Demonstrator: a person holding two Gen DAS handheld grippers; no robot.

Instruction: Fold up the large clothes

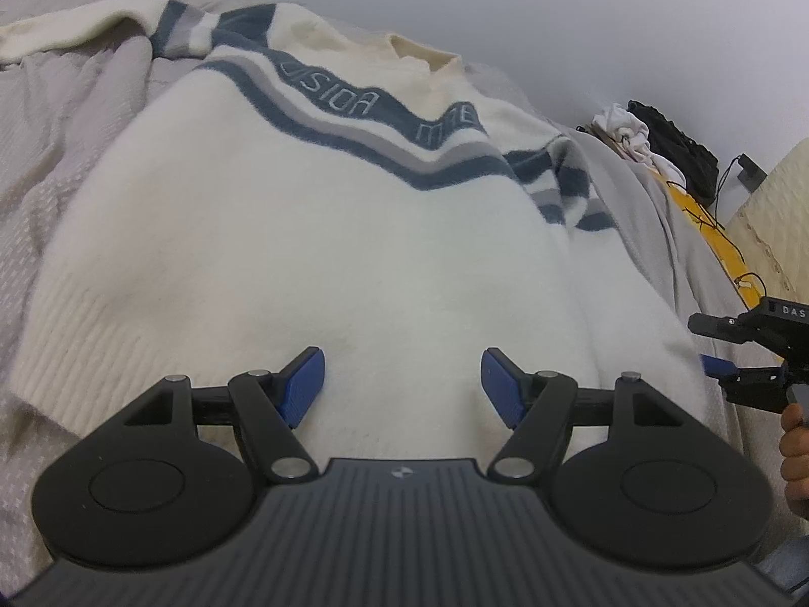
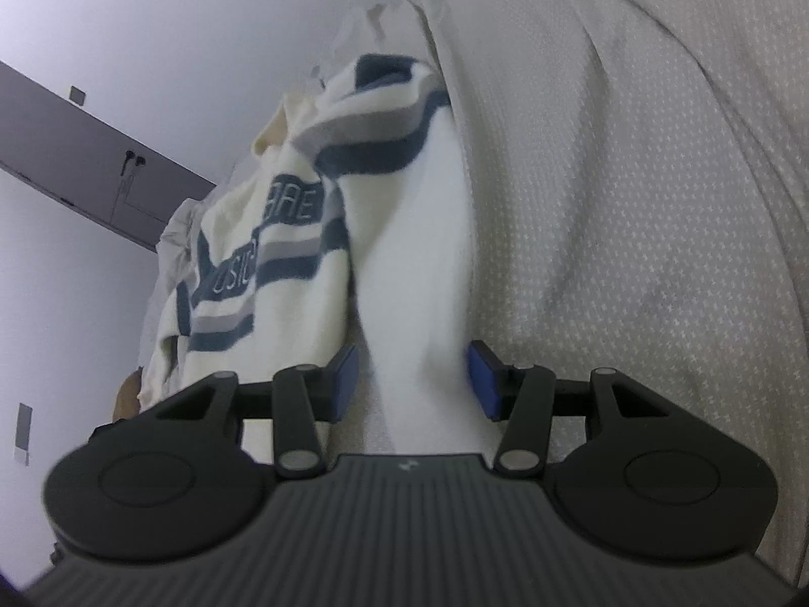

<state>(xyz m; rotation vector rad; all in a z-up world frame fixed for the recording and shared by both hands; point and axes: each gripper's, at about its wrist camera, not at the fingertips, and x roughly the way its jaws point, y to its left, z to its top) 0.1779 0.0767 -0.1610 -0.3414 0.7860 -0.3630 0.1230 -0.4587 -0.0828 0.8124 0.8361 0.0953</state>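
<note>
Left gripper [image 1: 402,384] spread wide above the sweater [image 1: 313,232], pads clear of the knit. Right gripper [image 2: 412,384] straddles the sweater's white sleeve [image 2: 419,273]; whether its pads press it, cannot tell. Sweater lies flat, face up, on a grey bedspread [image 2: 632,192]

A grey bedspread [image 1: 71,162] with a fine white fleck pattern lay rumpled across the bed. At the far right, a crumpled white cloth [image 1: 627,131] sat touching a black bundle [image 1: 677,152], beside a yellow strip [image 1: 708,232] trailing thin dark cords. A dark panel [image 2: 76,172] crossed the pale wall [image 2: 151,25].
</note>
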